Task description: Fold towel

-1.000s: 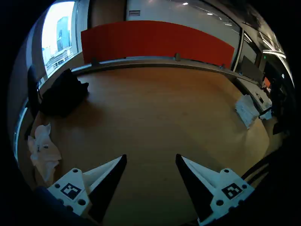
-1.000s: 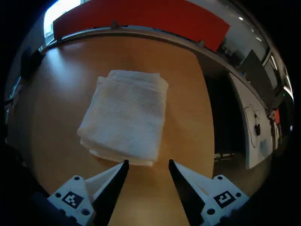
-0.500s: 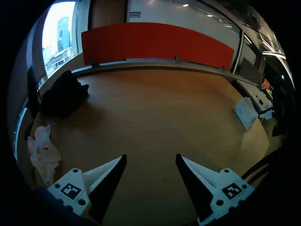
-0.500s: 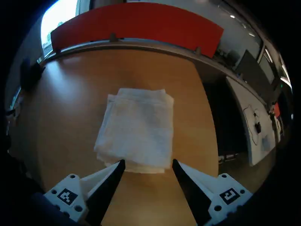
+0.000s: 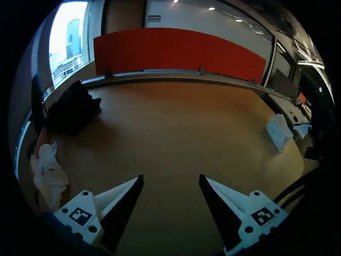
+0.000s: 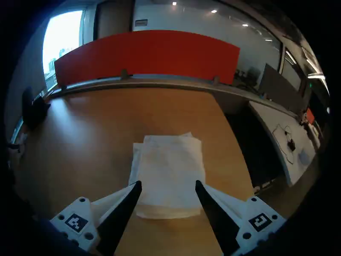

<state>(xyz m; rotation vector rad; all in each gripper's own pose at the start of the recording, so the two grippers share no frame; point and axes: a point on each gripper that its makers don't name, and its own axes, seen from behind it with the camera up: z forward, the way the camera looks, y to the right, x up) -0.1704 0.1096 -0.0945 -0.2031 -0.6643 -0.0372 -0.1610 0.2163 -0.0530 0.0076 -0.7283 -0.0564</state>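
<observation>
Towel (image 6: 168, 162) lies folded in a neat stack mid-tabletop (image 6: 85, 141), from centre down to 6 o'clock in the right gripper view, its near edge running between the two fingers. Right gripper (image 6: 167, 182) has its fingers spread wide and empty, tips over the towel's near corners; can't tell if they touch the cloth. Left gripper (image 5: 170, 176) is also spread wide with nothing held, over bare wood, well apart from the towel, which sits small at 3 o'clock in the left gripper view. Black bag (image 5: 70, 109) at 9 o'clock and a crumpled white cloth (image 5: 49, 173) at 8 o'clock, both far from the work. Red panel (image 6: 145, 51) at 12 o'clock behind the tabletop. Judging by the tidy stack, the fold looks done or nearly so. Risks: if the right fingers close here, they may pinch only the top layer and peel the stack open when lifted. A forward nudge could skew the layers. A sideways nudge could slide the stack toward the tabletop edge and the dark gap at 3 o'clock. The left gripper is too far off to pin it down.
</observation>
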